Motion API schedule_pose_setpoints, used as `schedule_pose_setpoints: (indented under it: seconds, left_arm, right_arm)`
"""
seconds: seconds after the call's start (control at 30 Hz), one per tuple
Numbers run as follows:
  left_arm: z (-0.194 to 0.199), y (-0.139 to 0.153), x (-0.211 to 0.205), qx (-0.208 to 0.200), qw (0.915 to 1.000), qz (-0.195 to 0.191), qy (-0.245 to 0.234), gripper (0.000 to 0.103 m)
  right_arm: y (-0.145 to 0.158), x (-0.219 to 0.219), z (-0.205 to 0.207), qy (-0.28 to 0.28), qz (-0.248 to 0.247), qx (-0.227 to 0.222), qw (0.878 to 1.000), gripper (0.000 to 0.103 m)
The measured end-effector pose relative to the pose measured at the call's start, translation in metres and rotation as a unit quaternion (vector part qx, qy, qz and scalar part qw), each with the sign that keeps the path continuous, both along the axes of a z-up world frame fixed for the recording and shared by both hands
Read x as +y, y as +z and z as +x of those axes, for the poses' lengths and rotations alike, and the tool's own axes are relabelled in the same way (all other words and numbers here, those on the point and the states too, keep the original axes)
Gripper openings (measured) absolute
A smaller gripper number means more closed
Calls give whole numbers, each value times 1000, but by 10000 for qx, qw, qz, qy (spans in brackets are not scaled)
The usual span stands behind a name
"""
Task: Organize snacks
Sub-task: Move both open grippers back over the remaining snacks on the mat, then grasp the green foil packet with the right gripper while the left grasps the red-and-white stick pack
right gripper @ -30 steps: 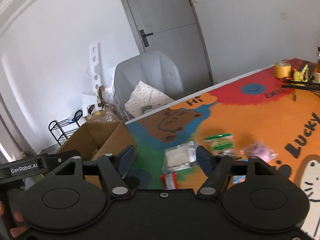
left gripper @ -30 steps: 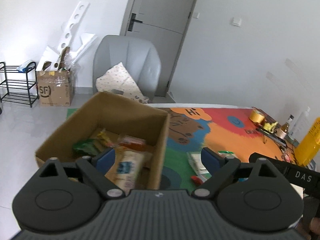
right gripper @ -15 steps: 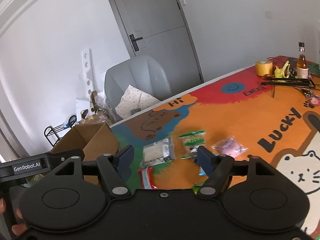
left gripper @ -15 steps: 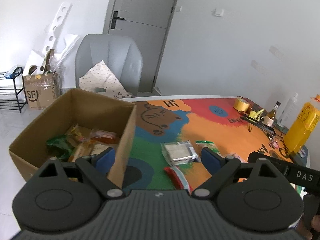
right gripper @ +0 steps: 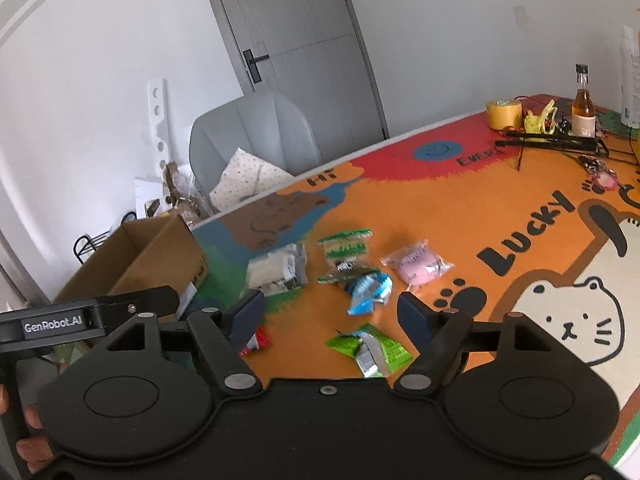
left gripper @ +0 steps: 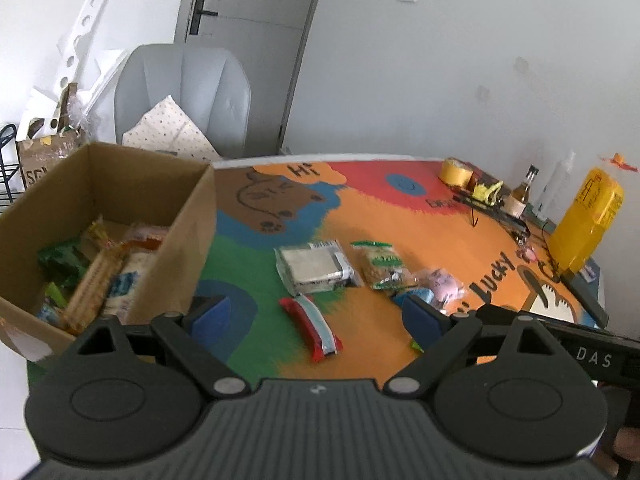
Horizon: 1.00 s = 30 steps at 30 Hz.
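- Left wrist view: left tongs (left gripper: 316, 314) stood wide apart w/ nothing between them, above the tabletop (left gripper: 400, 216).
- Cardboard box (left gripper: 120, 184) sat at the tabletop's left edge, several snacks already inside.
- Loose on the tabletop, right of the box: silver cracker pack (left gripper: 314, 266), green-striped pack (left gripper: 380, 262) just beside it, pink pack (left gripper: 440, 282), red-and-blue bar (left gripper: 312, 324) nearest the tongs.
- Right wrist view: right tongs (right gripper: 330, 314) were released, jaws just been opening, gripping nothing.
- Blue wrapper (right gripper: 368, 288) and green packet (right gripper: 370, 350) lay on the tabletop between the jaws in view; box far left.
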<state>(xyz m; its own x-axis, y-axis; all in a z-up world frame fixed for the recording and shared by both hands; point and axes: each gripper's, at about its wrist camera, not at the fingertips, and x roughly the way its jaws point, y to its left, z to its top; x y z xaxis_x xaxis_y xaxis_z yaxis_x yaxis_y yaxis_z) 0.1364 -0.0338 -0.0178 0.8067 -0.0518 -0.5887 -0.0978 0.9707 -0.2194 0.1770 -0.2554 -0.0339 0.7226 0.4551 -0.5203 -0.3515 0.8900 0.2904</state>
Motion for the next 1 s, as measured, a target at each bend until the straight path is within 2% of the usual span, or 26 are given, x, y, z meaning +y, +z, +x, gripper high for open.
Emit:
schedule_pose_setpoints:
  seconds: [0.33, 0.63, 0.7, 0.77, 0.83, 0.87, 0.9, 1.0]
  left_arm:
    - [19, -22, -9, 277, 9995, 60, -113, 91]
    - [41, -45, -8, 550, 9984, 43, -104, 83]
    - [46, -49, -8, 598, 9982, 35, -86, 80]
    - [50, -53, -7, 640, 9979, 45, -80, 77]
    - [55, -56, -8, 672, 9977, 51, -67, 74]
    - [56, -57, -8, 681, 9976, 50, -63, 72]
    - [59, -58, -9, 690, 9976, 49, -59, 71]
    - [65, -63, -10, 742, 9972, 43, -41, 65]
  right_arm:
    - [-26, -4, 11, 15, -35, 293, 9996, 73]
    - [-52, 2, 31, 120, -191, 598, 9980, 70]
    - [-59, 4, 35, 149, -276, 684, 9972, 63]
    - [-61, 6, 35, 171, -376, 576, 9975, 59]
    - [-61, 7, 37, 175, -456, 520, 9975, 49]
    - [-61, 6, 38, 140, -490, 496, 9975, 38]
    - [-61, 4, 39, 93, -516, 486, 9974, 34]
    - [-62, -3, 42, 103, -360, 519, 9979, 33]
